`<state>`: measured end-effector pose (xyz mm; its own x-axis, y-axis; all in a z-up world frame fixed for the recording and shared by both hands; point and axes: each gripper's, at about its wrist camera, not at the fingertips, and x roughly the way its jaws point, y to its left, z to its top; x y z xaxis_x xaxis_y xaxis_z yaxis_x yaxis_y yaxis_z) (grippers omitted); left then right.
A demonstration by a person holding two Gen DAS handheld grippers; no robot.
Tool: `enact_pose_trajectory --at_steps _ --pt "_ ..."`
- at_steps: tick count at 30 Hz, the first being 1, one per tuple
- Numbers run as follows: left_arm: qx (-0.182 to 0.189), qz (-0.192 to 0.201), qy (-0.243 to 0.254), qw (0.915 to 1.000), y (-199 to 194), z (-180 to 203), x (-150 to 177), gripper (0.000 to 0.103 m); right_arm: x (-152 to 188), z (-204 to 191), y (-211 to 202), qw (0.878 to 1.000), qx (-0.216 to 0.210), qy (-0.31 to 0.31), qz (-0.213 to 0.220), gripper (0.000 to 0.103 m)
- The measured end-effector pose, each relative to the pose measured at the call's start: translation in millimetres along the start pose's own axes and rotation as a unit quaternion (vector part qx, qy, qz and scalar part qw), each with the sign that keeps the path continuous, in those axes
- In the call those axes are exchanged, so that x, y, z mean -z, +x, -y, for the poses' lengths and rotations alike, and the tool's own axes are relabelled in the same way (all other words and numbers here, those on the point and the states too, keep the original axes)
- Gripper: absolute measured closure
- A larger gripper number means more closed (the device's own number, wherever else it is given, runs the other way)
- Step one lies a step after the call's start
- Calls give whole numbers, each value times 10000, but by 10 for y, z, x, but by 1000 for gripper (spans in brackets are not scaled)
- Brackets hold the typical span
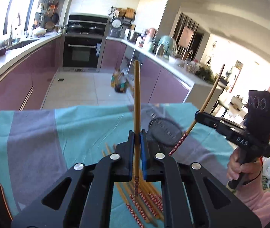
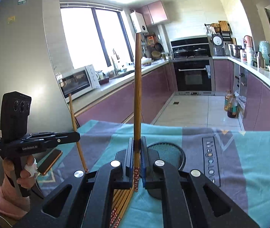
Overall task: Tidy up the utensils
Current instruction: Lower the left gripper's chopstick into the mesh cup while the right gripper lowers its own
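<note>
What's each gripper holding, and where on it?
Left gripper and right gripper each clamp one chopstick near its patterned end.

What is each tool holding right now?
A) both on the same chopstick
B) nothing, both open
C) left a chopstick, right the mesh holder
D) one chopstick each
D: the left tool is shut on one chopstick, and the right tool is shut on a chopstick of its own; more lie on the cloth.

Home kitchen: built-in oven (image 2: 194, 76), hob with pots (image 2: 191, 51), mauve cabinets (image 1: 21, 79), microwave (image 2: 78, 81), sink tap (image 2: 115, 54), rice cooker (image 2: 218, 44).
</note>
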<state>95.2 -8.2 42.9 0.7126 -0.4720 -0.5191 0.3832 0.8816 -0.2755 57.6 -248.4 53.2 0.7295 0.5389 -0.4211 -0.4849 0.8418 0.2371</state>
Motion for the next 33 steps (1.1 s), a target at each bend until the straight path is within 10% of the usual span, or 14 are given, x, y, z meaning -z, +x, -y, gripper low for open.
enact_pose_trajectory --at_steps 16,33 --pt "576 743 149 9955 -7 641 -853 96 -326 152 149 9989 370 -91 255 97" --pt "196 -530 524 9970 1055 827 -347 95 63 264 737 9939 561 96 -948 97"
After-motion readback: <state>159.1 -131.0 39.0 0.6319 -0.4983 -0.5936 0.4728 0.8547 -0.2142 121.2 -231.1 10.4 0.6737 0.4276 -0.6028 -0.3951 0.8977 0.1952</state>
